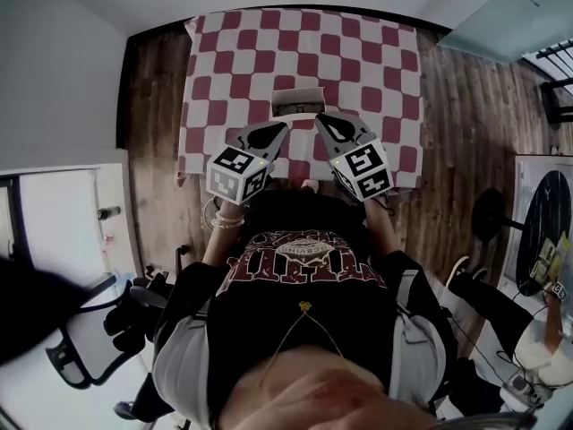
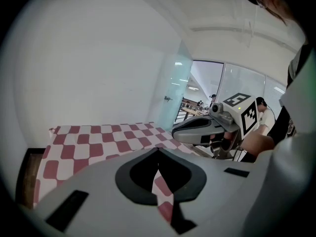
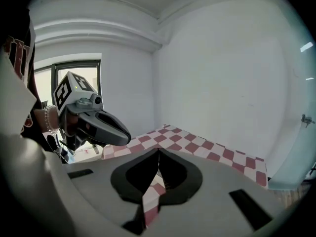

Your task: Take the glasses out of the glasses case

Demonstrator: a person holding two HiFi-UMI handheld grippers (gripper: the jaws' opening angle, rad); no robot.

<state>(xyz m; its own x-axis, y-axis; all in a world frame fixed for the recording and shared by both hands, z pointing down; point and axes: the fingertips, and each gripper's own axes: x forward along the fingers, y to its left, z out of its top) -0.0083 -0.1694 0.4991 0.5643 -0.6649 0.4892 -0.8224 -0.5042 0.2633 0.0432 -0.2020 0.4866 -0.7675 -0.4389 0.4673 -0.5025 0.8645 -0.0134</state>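
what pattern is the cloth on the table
Red-and-white checks cover the tablecloth, clearest in the head view.

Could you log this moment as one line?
phase: pre-grasp | left gripper: shut, empty | right gripper: shut, empty | glasses case: on checkered cloth, not held

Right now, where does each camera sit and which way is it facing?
Head view: on the person's head, facing steeply down at the checked table, the case, left tongs, right tongs and chest.
Left gripper view: on the left tongs, looking along their shut jaws over the table; right tongs and hand at right.
Right gripper view: on the right tongs, likewise; left tongs and wrist at left.
All share the table.
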